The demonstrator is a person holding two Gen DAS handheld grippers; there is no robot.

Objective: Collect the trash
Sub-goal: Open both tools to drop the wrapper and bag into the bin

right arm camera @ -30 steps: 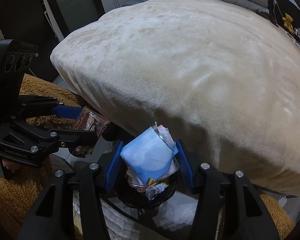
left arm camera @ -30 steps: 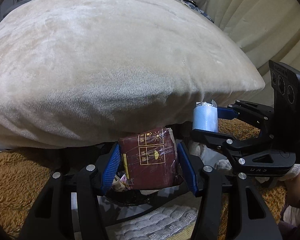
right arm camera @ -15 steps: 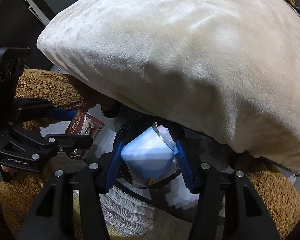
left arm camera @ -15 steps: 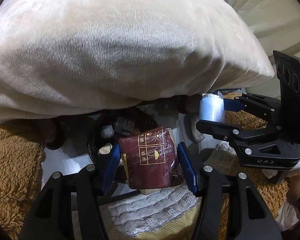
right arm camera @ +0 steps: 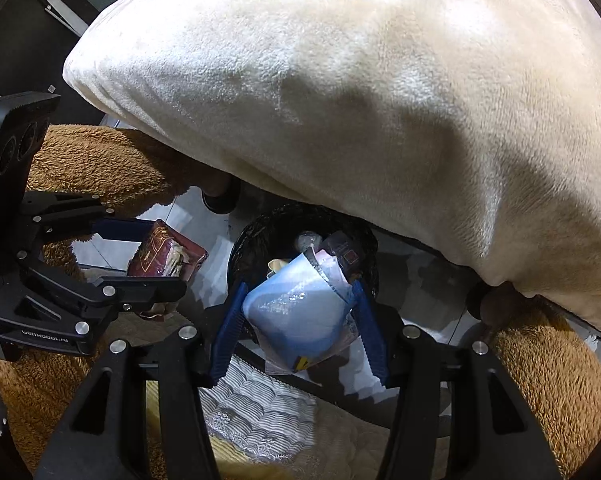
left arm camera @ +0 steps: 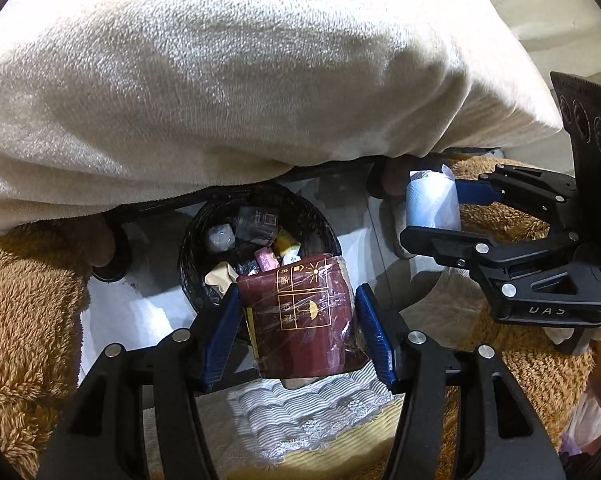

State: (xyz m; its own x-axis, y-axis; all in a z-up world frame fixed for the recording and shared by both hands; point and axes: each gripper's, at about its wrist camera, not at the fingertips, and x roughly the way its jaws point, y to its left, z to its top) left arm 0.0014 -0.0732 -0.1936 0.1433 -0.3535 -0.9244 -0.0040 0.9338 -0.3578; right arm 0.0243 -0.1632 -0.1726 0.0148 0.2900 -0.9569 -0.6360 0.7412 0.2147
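A cream plush blanket [left arm camera: 236, 80] overhangs the far side of a black trash bin [left arm camera: 256, 240] on the pale floor. My left gripper [left arm camera: 296, 320] is clamped on a maroon wrapped packet [left arm camera: 300, 316] over the bin's near rim. To the right, my right gripper [right arm camera: 296, 316] is clamped on a pale blue packet [right arm camera: 296, 312], also above the bin.

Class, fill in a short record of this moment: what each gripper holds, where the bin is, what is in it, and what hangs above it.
left gripper: shut on dark red plastic-wrapped packet
right gripper: shut on pale blue plastic wrapper
bin: round black mesh wastebasket, on the floor below both grippers
bin contents: small wrappers and packets
overhead: cream plush blanket overhanging the bin's far rim
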